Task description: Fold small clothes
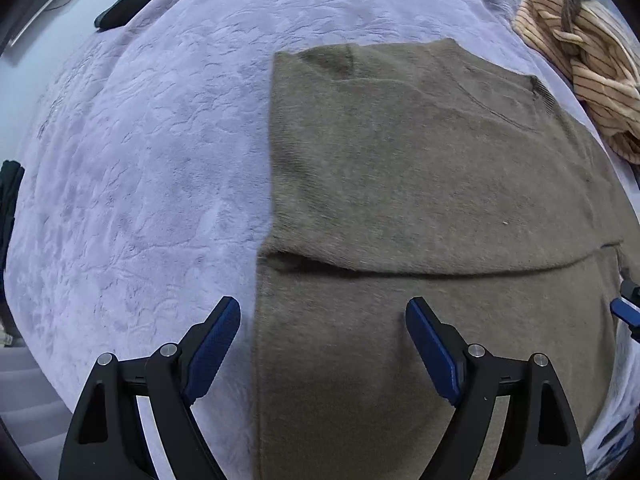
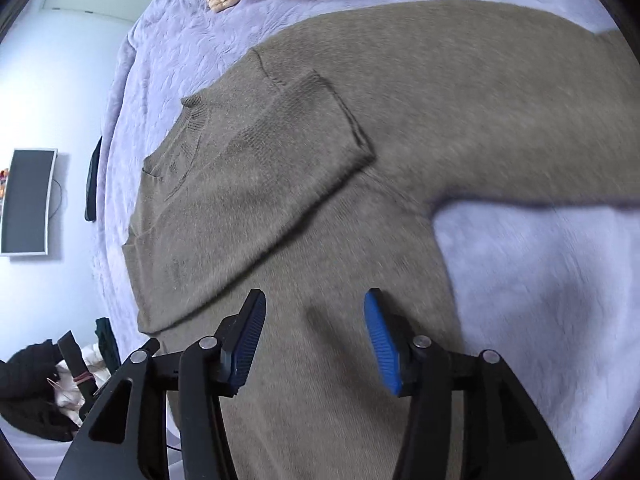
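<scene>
One sleeve of the olive sweater [image 2: 304, 184] already lies folded across its chest on the lilac blanket [image 1: 132, 168], so we judge the fold half done, and next we need to take the other sleeve [image 2: 520, 120], spread out to our right, and bring it over. We hold the left gripper [image 1: 323, 344] and the right gripper [image 2: 315, 340] wide open over the sweater's lower part, gripping nothing.

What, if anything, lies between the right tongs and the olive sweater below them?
Nothing visible. The right tongs hang open directly over the olive sweater, with only its folded-in sleeve farther ahead.
</scene>
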Available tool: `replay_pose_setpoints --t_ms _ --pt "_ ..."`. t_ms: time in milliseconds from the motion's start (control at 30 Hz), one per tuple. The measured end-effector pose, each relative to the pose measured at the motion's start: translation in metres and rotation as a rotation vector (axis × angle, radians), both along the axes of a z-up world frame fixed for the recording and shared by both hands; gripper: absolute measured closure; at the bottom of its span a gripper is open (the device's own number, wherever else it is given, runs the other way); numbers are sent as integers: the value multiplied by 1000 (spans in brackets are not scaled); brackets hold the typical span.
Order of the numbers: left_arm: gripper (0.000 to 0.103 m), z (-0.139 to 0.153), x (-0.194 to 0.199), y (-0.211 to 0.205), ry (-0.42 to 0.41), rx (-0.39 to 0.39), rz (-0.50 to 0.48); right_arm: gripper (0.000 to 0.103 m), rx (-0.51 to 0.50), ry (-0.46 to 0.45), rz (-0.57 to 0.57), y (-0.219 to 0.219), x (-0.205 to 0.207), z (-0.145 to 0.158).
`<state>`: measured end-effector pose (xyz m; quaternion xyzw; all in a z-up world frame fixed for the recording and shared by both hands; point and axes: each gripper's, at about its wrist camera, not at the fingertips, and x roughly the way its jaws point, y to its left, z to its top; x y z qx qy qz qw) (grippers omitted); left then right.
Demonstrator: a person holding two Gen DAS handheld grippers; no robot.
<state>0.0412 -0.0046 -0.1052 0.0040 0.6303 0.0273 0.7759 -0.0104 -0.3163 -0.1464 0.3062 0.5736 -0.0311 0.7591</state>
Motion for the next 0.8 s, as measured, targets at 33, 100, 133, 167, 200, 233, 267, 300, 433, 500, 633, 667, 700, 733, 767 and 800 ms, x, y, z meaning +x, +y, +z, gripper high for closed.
replay_pose_setpoints --t_ms 33,100,133,167,200,233,267,300,433,500,633,667,700,733,767,800 --pt "17 1 -2 -10 1 -2 -22 47 4 1 -3 -1 -5 1" --pt "17 2 -6 -34 4 -10 -80 47 14 2 -14 -6 -16 2" --pt "17 2 -8 -44 7 -10 -105 47 17 2 -20 -9 -21 3" --pt "17 1 -10 -57 12 -12 -130 47 20 4 -28 -12 -26 3" --pt "17 1 -9 -69 16 -17 -152 47 22 5 -40 -16 -29 2" --pt "17 0 -10 -81 18 -24 -171 47 23 5 -51 -20 -32 1" --pt "17 0 -12 -89 19 -32 -184 47 24 4 -65 -27 -37 2" --pt "17 1 -13 -100 20 -42 -200 47 23 1 -84 -35 -42 3" --pt "17 -2 -18 -144 28 -61 -270 47 13 -22 -180 -70 -60 10" --pt "17 -4 -20 -161 35 -65 -301 47 10 -46 -255 -99 -74 17" --pt "17 -7 -22 -189 41 -71 -342 47 -3 -112 -433 -153 -100 32" --pt "17 -8 -22 -194 41 -73 -347 47 -9 -129 -477 -166 -106 35" --pt "17 -8 -22 -200 42 -75 -350 47 -10 -146 -522 -179 -111 37" --pt "17 -8 -22 -207 43 -80 -350 47 -5 -160 -559 -191 -115 38" --pt "17 -7 -23 -210 43 -84 -348 47 0 -170 -586 -200 -117 38" --pt "17 -7 -21 -216 41 -88 -347 47 10 -187 -617 -209 -119 38"
